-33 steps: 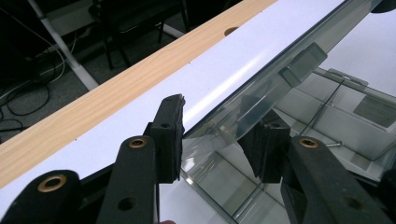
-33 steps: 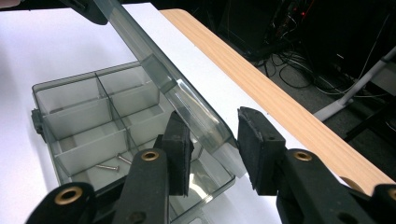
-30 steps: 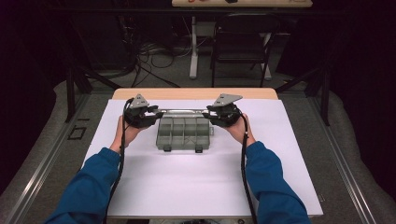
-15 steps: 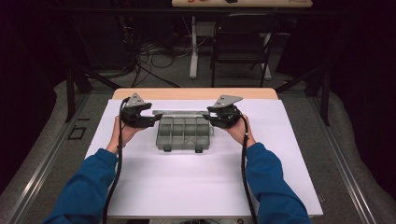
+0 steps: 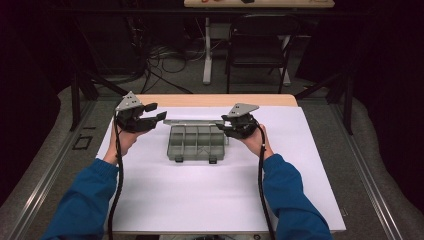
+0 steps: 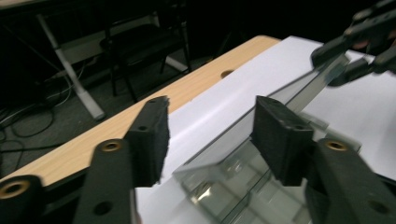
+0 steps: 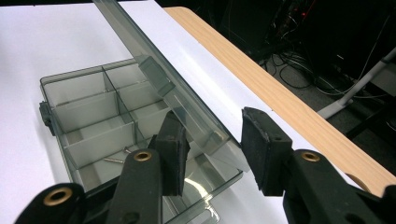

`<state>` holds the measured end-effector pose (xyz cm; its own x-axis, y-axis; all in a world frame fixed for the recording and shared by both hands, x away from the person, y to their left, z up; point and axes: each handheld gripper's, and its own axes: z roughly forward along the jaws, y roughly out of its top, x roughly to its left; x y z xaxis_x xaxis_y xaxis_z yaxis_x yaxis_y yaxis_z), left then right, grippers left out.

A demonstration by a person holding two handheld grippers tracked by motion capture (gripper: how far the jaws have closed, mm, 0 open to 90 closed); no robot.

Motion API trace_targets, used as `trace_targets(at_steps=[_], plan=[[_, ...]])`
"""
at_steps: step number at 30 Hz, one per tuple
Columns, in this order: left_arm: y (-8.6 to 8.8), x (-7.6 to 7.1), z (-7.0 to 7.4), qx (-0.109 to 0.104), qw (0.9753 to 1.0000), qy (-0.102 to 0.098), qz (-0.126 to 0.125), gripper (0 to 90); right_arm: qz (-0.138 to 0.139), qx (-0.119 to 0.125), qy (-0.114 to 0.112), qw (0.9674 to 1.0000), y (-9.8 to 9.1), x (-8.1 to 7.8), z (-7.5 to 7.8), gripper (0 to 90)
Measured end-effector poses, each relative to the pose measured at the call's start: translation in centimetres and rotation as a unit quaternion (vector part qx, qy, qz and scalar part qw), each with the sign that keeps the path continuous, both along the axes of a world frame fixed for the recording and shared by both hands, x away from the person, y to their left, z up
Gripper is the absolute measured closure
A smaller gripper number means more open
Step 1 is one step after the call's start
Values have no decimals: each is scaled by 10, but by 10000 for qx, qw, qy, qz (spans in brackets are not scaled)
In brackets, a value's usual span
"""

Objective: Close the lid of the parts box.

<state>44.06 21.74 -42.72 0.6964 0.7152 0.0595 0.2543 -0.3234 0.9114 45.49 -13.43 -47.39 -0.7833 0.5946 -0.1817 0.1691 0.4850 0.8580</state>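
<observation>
Lying between both tongs: organizer box (image 5: 196, 142)

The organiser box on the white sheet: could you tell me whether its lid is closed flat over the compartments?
No, the clear lid stands raised along the far edge of the organiser box, leaving its divided compartments uncovered.

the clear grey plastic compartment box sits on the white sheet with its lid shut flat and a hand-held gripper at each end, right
Not quite: the lid stands raised. The right gripper view shows the clear grey plastic compartment box open on the white sheet, hand-held grippers at each end.
</observation>
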Motion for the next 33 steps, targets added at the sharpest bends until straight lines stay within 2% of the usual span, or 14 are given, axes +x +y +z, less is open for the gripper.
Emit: trace_targets(at_steps=[2,7,8,12,15,18,22,25,26,28,30,33], plan=[[-5,2,1,21,10000,51,-8,623,2,-27,-18,10000,0,-1,0,600],[-15,6,-3,232,9994,249,66,779,5,-10,-14,10000,0,-3,-1,591],[-15,6,-5,205,9994,285,70,803,-1,-12,-16,10000,0,-3,-1,590],[-16,5,-14,242,9986,456,-76,874,9,-34,9,10000,0,-5,0,579],[-17,3,-19,371,9979,519,-147,892,11,-59,52,10000,0,-7,-1,560],[-18,0,-24,425,9975,535,-194,896,-75,-43,126,9999,-1,-10,0,454],[-17,-4,-28,475,9971,547,-212,897,-17,-59,215,9998,-2,-16,-1,374],[-16,-8,-32,486,9970,557,-232,898,109,-99,269,9995,-3,-24,-1,346],[-16,-9,-33,509,9967,576,-249,898,157,-85,258,9995,-3,-28,-1,357],[-15,-11,-36,507,9967,572,-268,899,277,-81,245,9993,-2,-35,0,451],[-14,-13,-39,507,9966,590,-263,899,337,-247,214,9989,0,-40,4,547],[-14,-16,-42,503,9966,597,-280,899,507,-181,188,9984,-1,-46,10,620]])
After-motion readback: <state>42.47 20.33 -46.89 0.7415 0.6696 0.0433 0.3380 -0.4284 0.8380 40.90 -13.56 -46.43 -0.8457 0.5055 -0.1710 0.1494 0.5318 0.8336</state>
